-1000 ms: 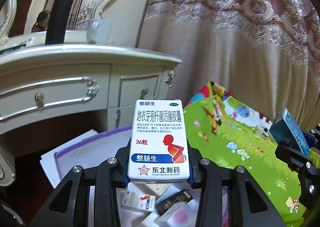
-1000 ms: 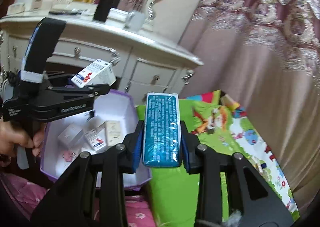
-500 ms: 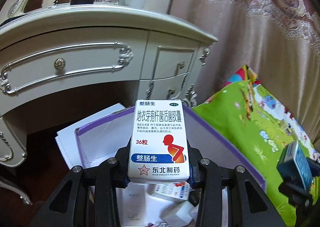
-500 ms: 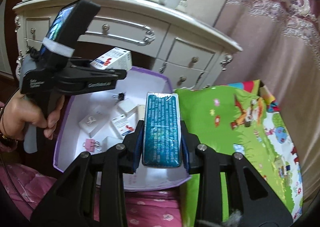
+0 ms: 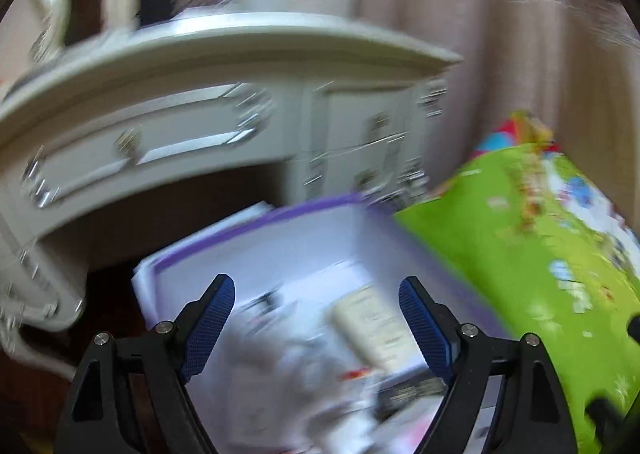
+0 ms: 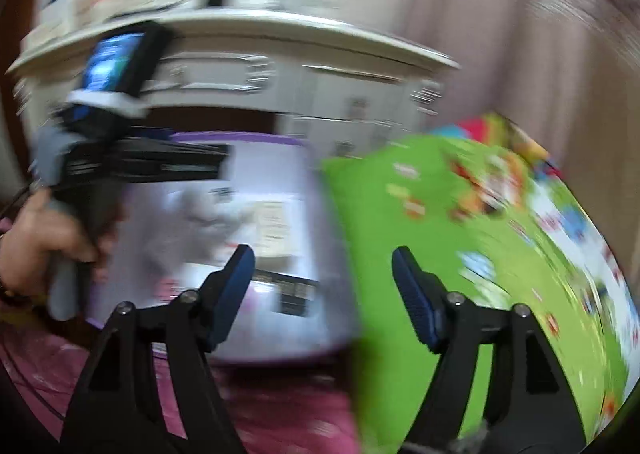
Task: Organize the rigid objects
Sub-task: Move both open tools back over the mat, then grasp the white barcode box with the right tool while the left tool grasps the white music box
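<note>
Small boxes (image 5: pixel 372 330) lie blurred inside the purple-rimmed bin (image 5: pixel 256 225), gathered there for tidiness. Left gripper (image 5: pixel 316 318) hovers above it, jaws opening, nothing between. Right gripper (image 6: pixel 324 286), at the bin's 3 o'clock edge, is likewise opening and empty.

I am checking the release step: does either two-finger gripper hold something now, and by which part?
Nothing is held. The left gripper and the right gripper are both opening, with nothing between the blue pads, above the blurred purple-rimmed white box.
</note>
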Motion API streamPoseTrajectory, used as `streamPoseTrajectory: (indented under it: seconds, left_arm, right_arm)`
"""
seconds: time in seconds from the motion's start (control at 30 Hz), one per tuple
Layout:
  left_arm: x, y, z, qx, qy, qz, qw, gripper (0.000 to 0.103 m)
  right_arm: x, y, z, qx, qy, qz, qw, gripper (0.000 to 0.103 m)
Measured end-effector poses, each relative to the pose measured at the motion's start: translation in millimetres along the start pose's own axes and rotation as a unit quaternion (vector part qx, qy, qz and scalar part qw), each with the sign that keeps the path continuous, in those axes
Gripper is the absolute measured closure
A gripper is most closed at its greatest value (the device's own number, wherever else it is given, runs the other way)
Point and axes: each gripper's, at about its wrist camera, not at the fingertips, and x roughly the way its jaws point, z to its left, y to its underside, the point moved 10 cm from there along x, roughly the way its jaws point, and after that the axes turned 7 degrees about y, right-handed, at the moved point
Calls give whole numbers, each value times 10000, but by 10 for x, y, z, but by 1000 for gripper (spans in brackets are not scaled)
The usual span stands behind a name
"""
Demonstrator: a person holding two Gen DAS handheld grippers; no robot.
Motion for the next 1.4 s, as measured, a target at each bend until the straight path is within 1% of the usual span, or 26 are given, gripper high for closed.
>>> streamPoseTrajectory:
  seconds: [0.07,0.1,0.17,0.2,0.23,0.27,0.3,0.37,0.43,0.47,0.53,0.57,0.6,0.67,0.73,0.77,0.8,0.83,0.97,1.1,1.17,1.2,1.27,1.3,1.33,1.4]
  left_arm:
    - [31,-117,-560,410,519,-88,9978,6]
    - [61,-128,-873,632,826,-42,9946,0]
    - [132,-76,-1594,1186,1493,110,9816,0]
    - [185,-23,-1960,1493,1810,210,9719,0]
    - [253,62,-2380,1886,2152,344,9576,0]
    - [339,164,-2777,2305,2410,490,9415,0]
    - [475,300,-3213,2809,2547,651,9230,0]
    - [703,501,-3741,3441,2480,787,9022,0]
    - [976,655,-4220,3884,2401,903,8850,0]
    - [1072,707,-4401,3997,2451,954,8781,0]
    - [1214,786,-4635,4120,2499,1052,8699,0]
    - [1278,833,-4706,4146,2482,1117,8683,0]
    - [1326,830,-4760,4074,2553,1154,8692,0]
    - [1393,819,-4755,3761,2702,1425,8748,0]
    - [1460,836,-4719,3378,2900,1771,8777,0]
    - [1481,820,-4693,3263,2930,1813,8802,0]
    - [1494,812,-4665,3195,2867,1808,8849,0]
    - [1495,808,-4652,3154,2842,1797,8874,0]
    - [1476,823,-4638,3168,2778,1788,8891,0]
    - [1486,824,-4648,3168,2776,1795,8890,0]
    - [1480,826,-4642,3170,2775,1795,8890,0]
    - [1473,829,-4638,3168,2778,1802,8888,0]
    - [1517,816,-4692,3157,2753,1832,8894,0]
    - [1550,801,-4735,3141,2724,1855,8904,0]
    - [1591,788,-4783,3141,2711,1874,8903,0]
    - [1698,748,-4952,3155,2675,1945,8894,0]
  right_arm:
    - [8,175,-554,517,500,137,9973,18]
    - [10,300,-837,750,759,250,9940,16]
    - [51,695,-1491,1164,1382,737,9808,16]
    - [61,828,-1704,1284,1559,914,9751,16]
    - [79,1027,-1987,1467,1740,1153,9669,16]
    - [92,1262,-2301,1701,1909,1403,9565,16]
    - [83,1431,-2556,1891,2029,1568,9479,16]
    - [84,1774,-3051,2278,2207,1863,9299,16]
    - [90,2015,-3444,2596,2301,2038,9155,16]
    - [103,2134,-3650,2751,2338,2112,9083,16]
    - [108,2322,-3982,3001,2369,2196,8975,16]
    - [126,2373,-4096,3074,2384,2240,8936,16]
    - [157,2437,-4233,3161,2360,2277,8902,16]
    - [244,2483,-4464,3282,2214,2216,8912,16]
    - [393,2459,-4721,3266,2113,2176,8952,15]
    - [490,2438,-4865,3208,2093,2172,8978,15]
    - [578,2413,-4966,3167,2047,2171,9004,15]
    - [684,2372,-5069,3097,1985,2190,9037,15]
    - [1140,2181,-5406,2794,1753,2245,9170,15]
    - [1406,2080,-5607,2627,1456,2150,9293,16]
    - [1397,2027,-5602,2522,1339,1949,9383,47]
    - [1358,1994,-5555,2468,1221,1834,9437,66]
    - [1245,2010,-5367,2342,1047,1804,9495,66]
    - [1183,2034,-5284,2257,1070,1811,9512,66]
    - [1075,2076,-5178,2222,1146,1839,9506,66]
    - [854,2173,-5019,2293,1327,1960,9441,66]
